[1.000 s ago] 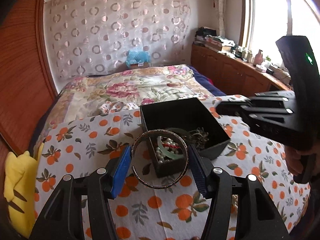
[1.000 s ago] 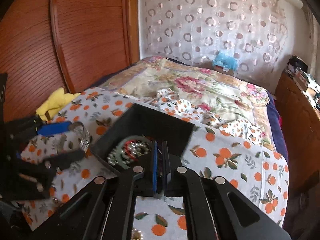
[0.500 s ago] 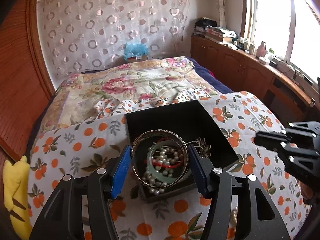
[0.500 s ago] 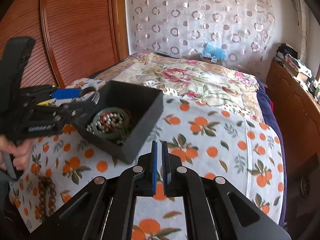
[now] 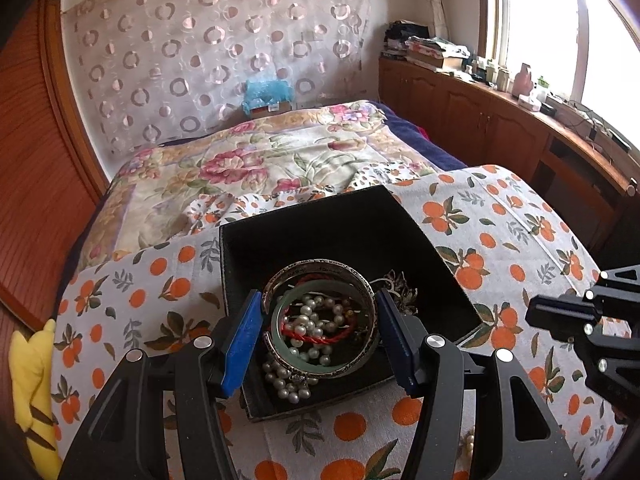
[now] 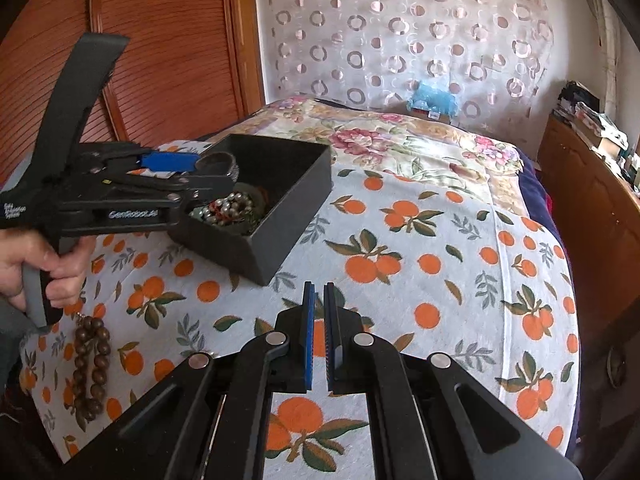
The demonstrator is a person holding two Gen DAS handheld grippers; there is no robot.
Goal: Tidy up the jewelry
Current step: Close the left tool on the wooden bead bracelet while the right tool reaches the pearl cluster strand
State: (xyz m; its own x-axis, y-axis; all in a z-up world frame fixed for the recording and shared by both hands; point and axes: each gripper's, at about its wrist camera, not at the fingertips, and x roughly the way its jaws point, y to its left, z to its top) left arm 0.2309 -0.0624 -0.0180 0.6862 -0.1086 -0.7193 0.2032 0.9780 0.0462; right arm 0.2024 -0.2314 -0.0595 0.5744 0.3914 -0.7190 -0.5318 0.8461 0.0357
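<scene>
My left gripper (image 5: 320, 332) is shut on a wide silver bangle (image 5: 320, 270) and holds it over the near end of a black open box (image 5: 304, 216). Inside the box lie a green jade bangle (image 5: 280, 340), white pearls (image 5: 290, 386) and a red cord bracelet (image 5: 316, 336). In the right wrist view the left gripper (image 6: 204, 174) hangs over the box (image 6: 280, 220). My right gripper (image 6: 319, 296) is shut and empty, above the cloth to the right of the box. A brown wooden bead bracelet (image 6: 90, 364) lies on the cloth at the near left.
The box sits on a white cloth with an orange print (image 6: 440, 280) over a bed. A floral quilt (image 5: 260, 160) lies behind it. A yellow soft toy (image 5: 30, 380) lies at the left edge. Wooden cabinets (image 5: 520, 128) run along the right, a wooden panel (image 6: 160, 40) along the left.
My left gripper has carried the silver bangle forward from the box's near corner to over the jewelry inside. My right gripper has pulled back to the right, away from the box.
</scene>
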